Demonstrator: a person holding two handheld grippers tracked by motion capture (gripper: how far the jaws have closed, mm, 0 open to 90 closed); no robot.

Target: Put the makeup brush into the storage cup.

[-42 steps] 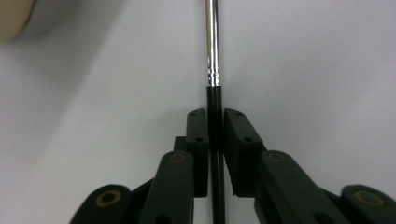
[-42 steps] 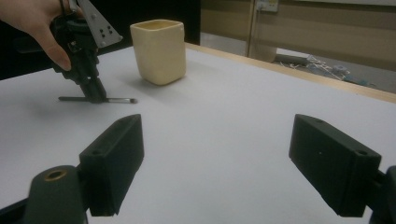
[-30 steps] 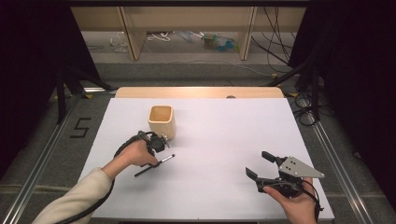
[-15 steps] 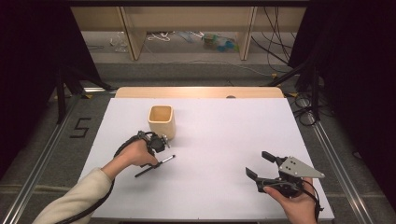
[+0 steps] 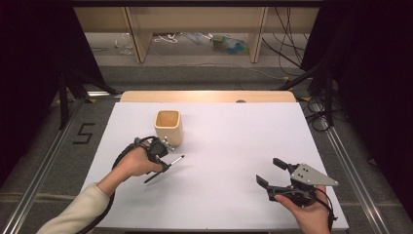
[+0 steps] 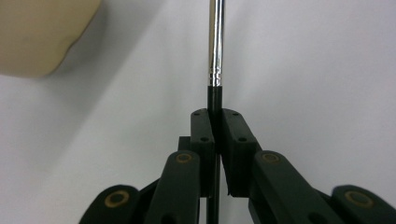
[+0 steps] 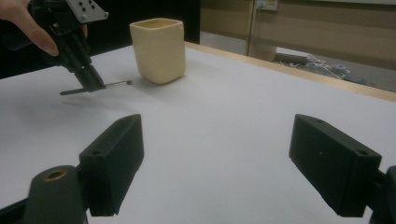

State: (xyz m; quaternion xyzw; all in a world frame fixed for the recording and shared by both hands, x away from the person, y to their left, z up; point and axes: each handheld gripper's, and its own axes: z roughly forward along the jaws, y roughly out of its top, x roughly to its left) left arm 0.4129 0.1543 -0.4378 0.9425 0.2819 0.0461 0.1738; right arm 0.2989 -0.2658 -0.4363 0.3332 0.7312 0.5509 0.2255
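A thin brush (image 5: 171, 164) with a black handle and a silver ferrule (image 6: 215, 46) is clamped between the jaws of my left gripper (image 5: 164, 165). It lies nearly level just over the white table, its tip pointing right. A cream square cup (image 5: 168, 127) stands upright right behind that gripper, empty as far as I can see. In the right gripper view the brush (image 7: 116, 84) ends a short way from the cup (image 7: 158, 44), not touching it. My right gripper (image 5: 269, 171) is held low at the table's front right, jaws wide apart and empty.
The white table sheet (image 5: 234, 141) spreads between the two grippers. A wooden strip (image 5: 209, 96) borders its far edge. Metal rails (image 5: 350, 165) run along both sides, and cables and wooden frame legs lie on the floor beyond.
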